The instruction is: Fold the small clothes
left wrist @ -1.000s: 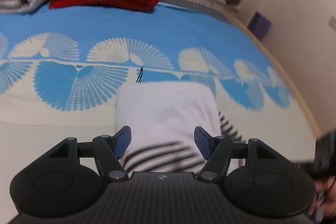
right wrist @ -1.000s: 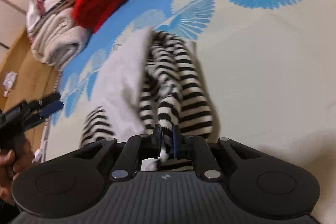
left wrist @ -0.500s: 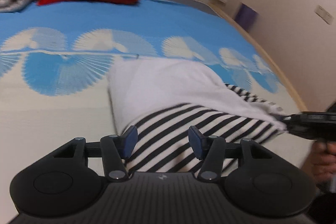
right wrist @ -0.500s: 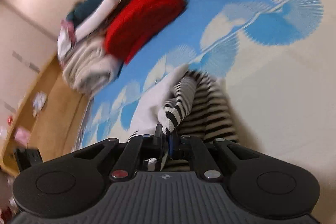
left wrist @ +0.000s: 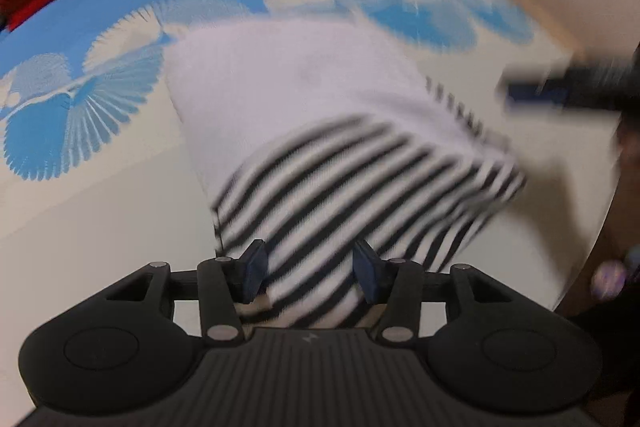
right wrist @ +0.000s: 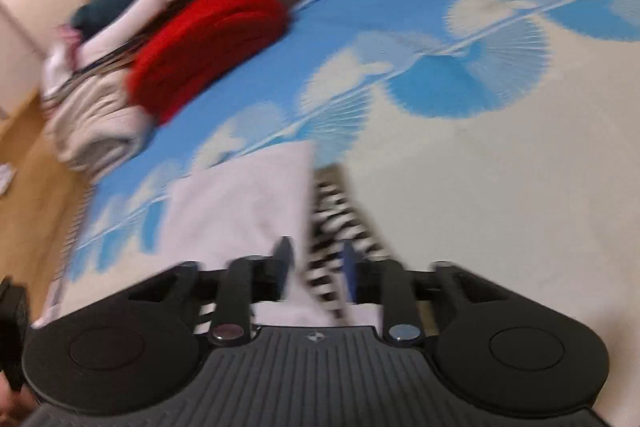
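Two hand-held grippers are working over one small garment (left wrist: 320, 115), a white piece with black-and-white striped parts, which is lying on the blue-and-cream patterned bed cover (left wrist: 100, 227). Nearest the garment, the left hand-held gripper (left wrist: 310, 269) is hovering at its striped near end with its jaws spread wide, gripping nothing. The right hand-held gripper (right wrist: 316, 263) is reaching in over the garment's right edge, its jaws parted with striped cloth lying between them; whether they are pinching it I cannot tell, since both views are smeared by motion.

To my eye a fold is being laid, and doing it well is asking for square edges: the striped flap should be lying flat on the white body, any bunching at the right corner being smoothed out. Both tools are being held low and roughly level, pointing along the bed.

Well beyond the garment, a folded red blanket (right wrist: 208, 43) is sitting beside a pile of pale laundry (right wrist: 92, 123).
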### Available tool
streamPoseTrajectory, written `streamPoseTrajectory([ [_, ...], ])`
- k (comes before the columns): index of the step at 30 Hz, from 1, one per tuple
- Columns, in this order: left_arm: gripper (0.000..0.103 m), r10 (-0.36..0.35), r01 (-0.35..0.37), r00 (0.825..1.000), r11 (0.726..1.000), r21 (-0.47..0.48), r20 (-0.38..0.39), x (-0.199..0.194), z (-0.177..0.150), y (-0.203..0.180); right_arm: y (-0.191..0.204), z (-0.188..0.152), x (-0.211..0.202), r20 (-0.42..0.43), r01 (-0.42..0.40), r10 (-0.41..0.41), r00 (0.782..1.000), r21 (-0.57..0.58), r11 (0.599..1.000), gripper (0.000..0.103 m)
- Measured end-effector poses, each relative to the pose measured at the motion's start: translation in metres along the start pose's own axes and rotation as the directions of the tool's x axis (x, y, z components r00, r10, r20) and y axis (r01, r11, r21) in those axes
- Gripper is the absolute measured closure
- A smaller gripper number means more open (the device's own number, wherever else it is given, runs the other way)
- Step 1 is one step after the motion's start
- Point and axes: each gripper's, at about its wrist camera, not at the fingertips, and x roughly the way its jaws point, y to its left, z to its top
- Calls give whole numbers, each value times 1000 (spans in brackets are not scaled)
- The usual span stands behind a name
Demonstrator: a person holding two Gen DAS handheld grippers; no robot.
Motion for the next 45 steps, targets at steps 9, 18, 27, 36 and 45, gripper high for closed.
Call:
streamPoseTrajectory([
  [9,52,33,-24,997,993,-112,75,-3,14,5,-19,-2,61,-90,-20,35,995,165,986,52],
  [18,53,17,-11,996,997,-78,83,6,18,-2,-18,18,88,-26,-114,122,992,214,970,102],
  [27,52,7,-6,999,999,34,-34,30,9,-14,-25,33,100,-64,98,-90,994,141,985,103],
  [36,52,-31,44,993,991,-124,112,1,27,24,43,24,45,119,35,-12,993,-186,982,97],
  [45,80,21,-8,997,987,-163,79,40,57,39,21,-40,94,-332,-23,-112,937,-377,926,96],
])
